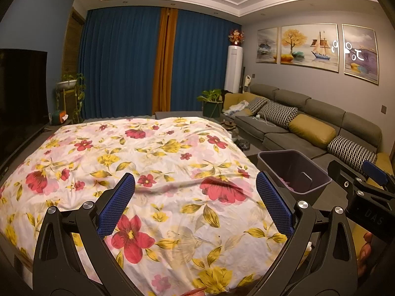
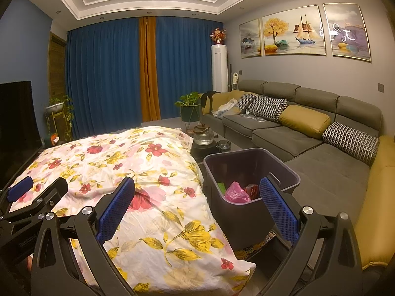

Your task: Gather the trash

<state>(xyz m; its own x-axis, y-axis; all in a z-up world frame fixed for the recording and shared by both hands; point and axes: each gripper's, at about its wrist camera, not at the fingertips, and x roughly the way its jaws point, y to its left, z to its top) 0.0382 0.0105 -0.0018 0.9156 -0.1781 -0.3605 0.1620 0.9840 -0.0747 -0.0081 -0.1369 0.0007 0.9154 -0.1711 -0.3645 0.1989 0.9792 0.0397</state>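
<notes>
Several items already in bin (image 2: 249, 212) (pink bag (image 2: 236, 193), red packet (image 2: 251, 189)); floral cloth (image 2: 138, 185) beside bin shows no trash. Left gripper (image 1: 195, 204), right gripper (image 2: 197, 207) both spread wide, empty. Task looks near done.

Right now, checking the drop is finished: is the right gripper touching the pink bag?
Apart. Right wrist view: open right gripper empty; pink bag lies inside the bin.

Left tool (image 1: 195, 197): jaws spread wide, nothing between the blue pads (image 1: 116, 204). Right tool (image 2: 197, 202): jaws spread wide, nothing gripped. Both are held level, side by side, pointing forward.
</notes>
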